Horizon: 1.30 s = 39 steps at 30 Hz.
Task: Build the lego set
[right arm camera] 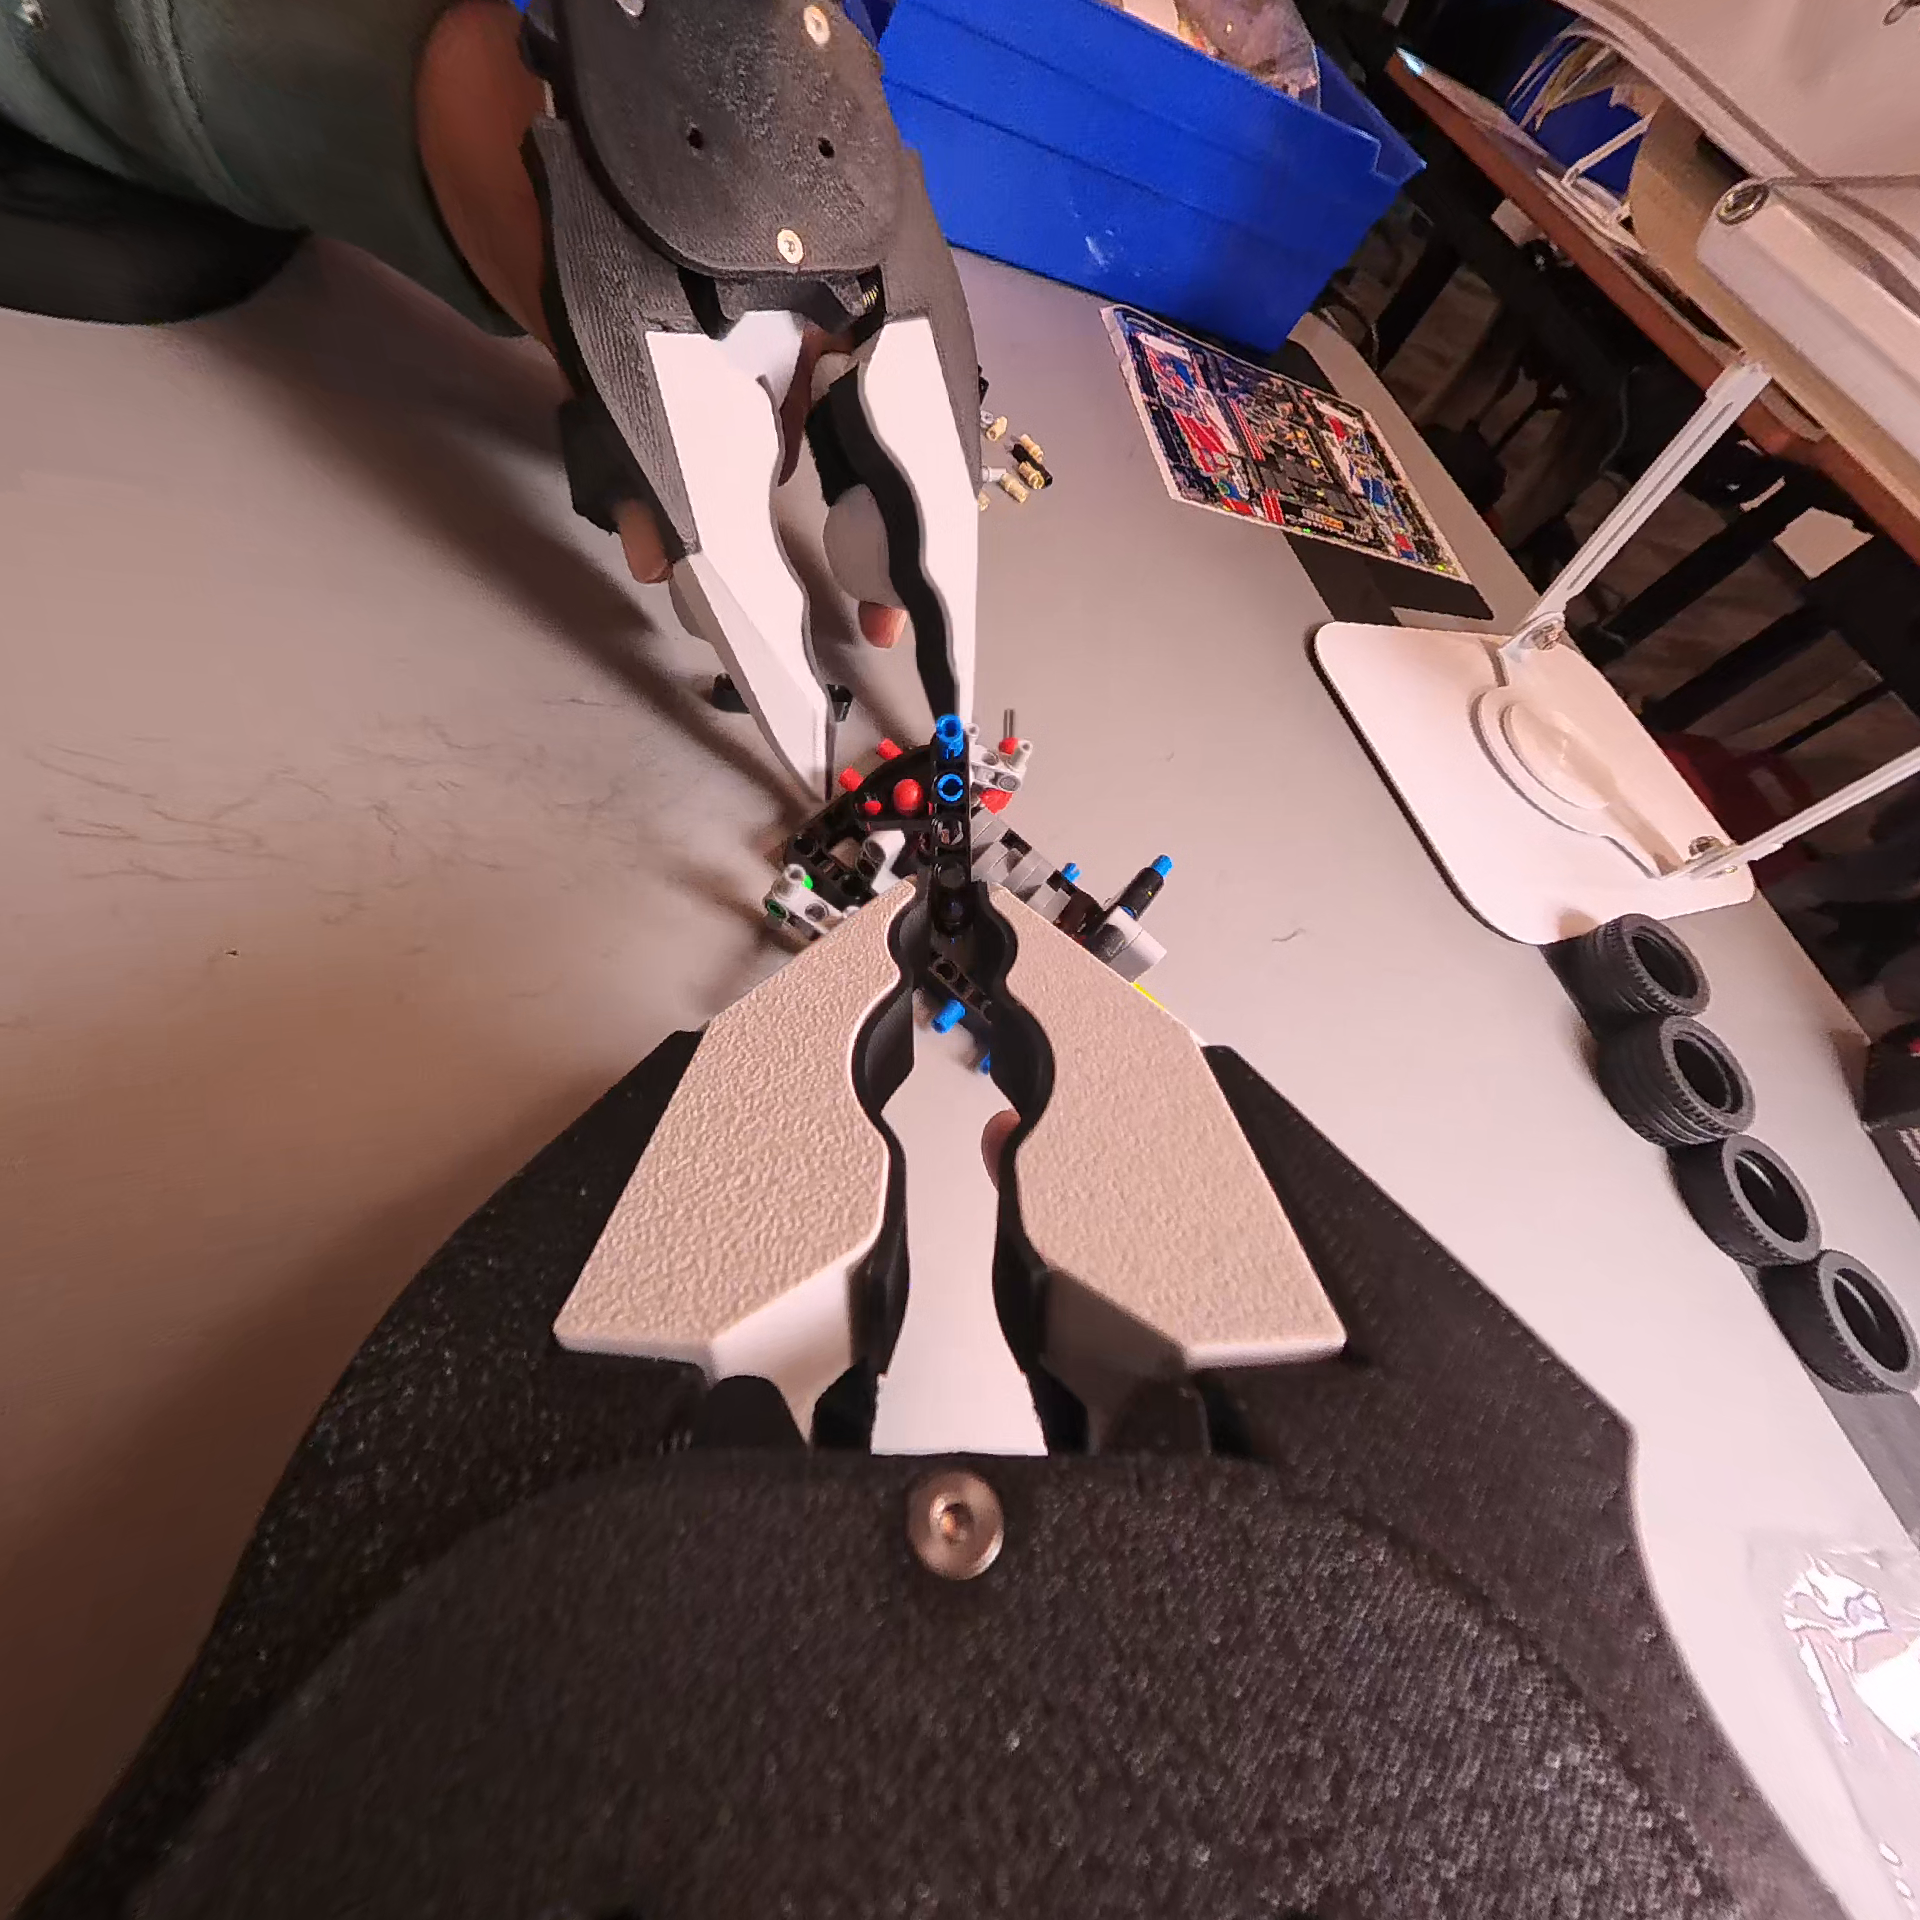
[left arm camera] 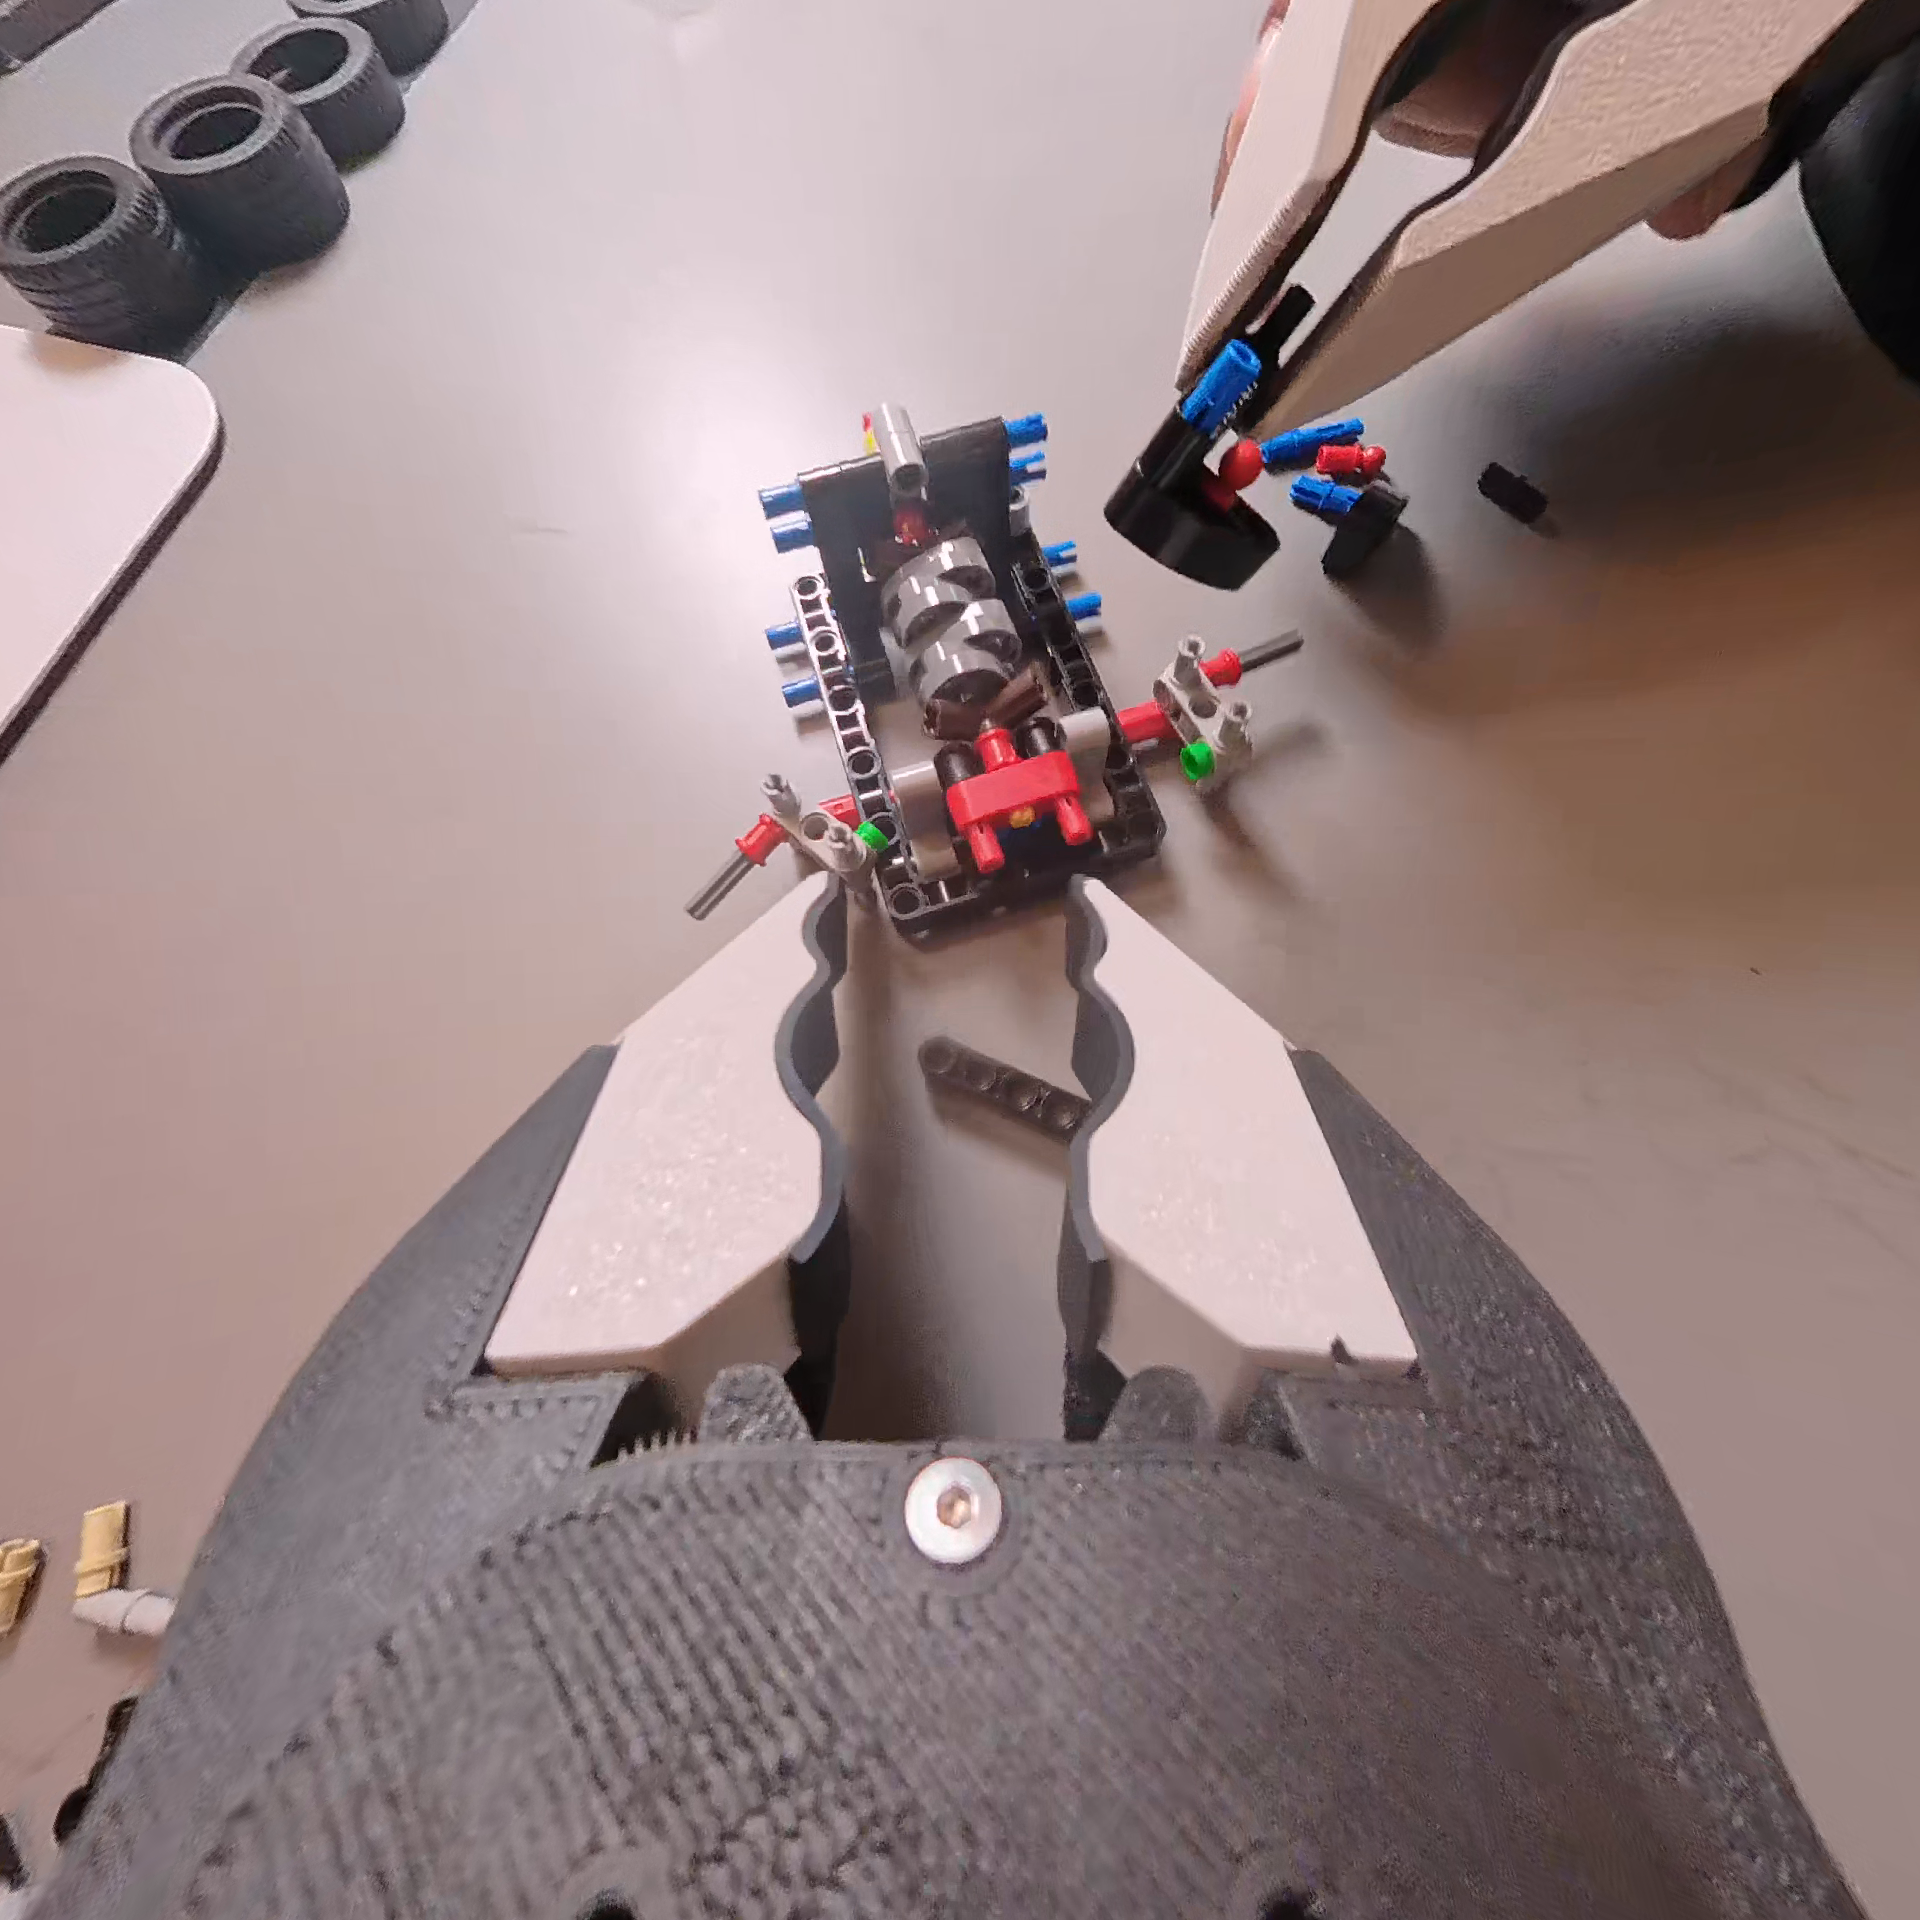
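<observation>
A: Left gripper (left arm camera: 951,899)?

B: Low over the grey table (left arm camera: 468,623), angled down and forward. Fingers spread, nothing between them. Tips just short of the near end of the lego frame (left arm camera: 961,675), one to each side of its corner.

A: Frame itself?

B: Flat on the table, centre of the left wrist view. Black beams around grey drums, red piece at the near end, blue pins sticking out both long sides, grey-and-red axle bits on either flank.

A: Under the left fingers?

B: Short dark beam (left arm camera: 1006,1084), loose on the table, lying between the spread fingers.

A: Right gripper (right arm camera: 951,904)?

B: Reaching in from the upper right in the left wrist view, tilted steeply down. Pinched on a black curved piece (right arm camera: 948,842) carrying blue pins and a red knob. Piece held above the table, just right of the frame's far end.

A: Nearby?

B: Loose pins (left arm camera: 1330,462), blue and red, on the table just beyond the held piece. Small black part farther right.

A: Farther out?

B: Black tyres (right arm camera: 1704,1143) in a row along the table edge, well apart from the frame. White lamp base (right arm camera: 1455,748) beside them. Printed instruction sheet (right arm camera: 1278,442) beyond, blue bin (right arm camera: 1143,135) behind that.
</observation>
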### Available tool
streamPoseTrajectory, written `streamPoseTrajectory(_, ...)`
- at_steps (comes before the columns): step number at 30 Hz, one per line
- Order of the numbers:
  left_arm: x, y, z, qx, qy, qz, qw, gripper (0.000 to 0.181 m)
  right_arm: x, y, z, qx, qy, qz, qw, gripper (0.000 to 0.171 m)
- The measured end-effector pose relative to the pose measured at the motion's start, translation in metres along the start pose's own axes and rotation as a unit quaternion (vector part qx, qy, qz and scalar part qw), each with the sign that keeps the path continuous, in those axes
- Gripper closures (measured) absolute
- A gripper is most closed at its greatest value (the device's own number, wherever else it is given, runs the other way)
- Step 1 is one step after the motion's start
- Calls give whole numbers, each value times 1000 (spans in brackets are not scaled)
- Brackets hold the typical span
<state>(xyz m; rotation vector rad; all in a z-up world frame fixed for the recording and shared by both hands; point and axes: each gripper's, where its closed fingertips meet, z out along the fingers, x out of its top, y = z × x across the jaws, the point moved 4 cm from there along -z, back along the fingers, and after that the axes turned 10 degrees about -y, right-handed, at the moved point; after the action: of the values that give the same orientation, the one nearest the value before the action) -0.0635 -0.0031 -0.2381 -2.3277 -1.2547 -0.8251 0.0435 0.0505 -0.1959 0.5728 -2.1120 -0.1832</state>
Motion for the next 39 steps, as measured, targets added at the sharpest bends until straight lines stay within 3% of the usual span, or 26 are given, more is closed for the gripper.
streamPoseTrajectory(7, -6, -9, 0, -19, -12, 10, 1000, 148, -5, 4, 2, 0, -8, 14, 1000, 167)
streamPoseTrajectory(14, 16, -2, -23, -15, 58, -14, 998, 142, -3, 13, -2, -33, 8, 17, 999, 167)
streamPoseTrajectory(18, 42, 13, -38, -117, 156, -114, 974, 144, 8, 11, -6, -85, 38, -53, 994, 167)
streamPoseTrajectory(21, 48, 18, -38, -177, 181, -170, 952, 145, 17, 5, -9, -127, 57, -116, 983, 167)
streamPoseTrajectory(25, 54, 23, -41, -237, 216, -204, 925, 160, 25, 0, -11, -177, 63, -190, 964, 167)
streamPoseTrajectory(30, 57, 24, -47, -194, 233, -161, 939, 176, 33, -5, -13, -215, 70, -235, 945, 167)
streamPoseTrajectory(34, 58, 26, -54, -159, 249, -119, 948, 176, 37, -6, -14, -223, 76, -232, 944, 166)
streamPoseTrajectory(36, 56, 27, -56, -109, 250, -66, 960, 176, 37, -8, -11, -189, 75, -197, 959, 163)
streamPoseTrajectory(39, 51, 30, -56, -24, 240, 39, 970, 177, 31, -17, -3, -52, 71, -77, 993, 129)
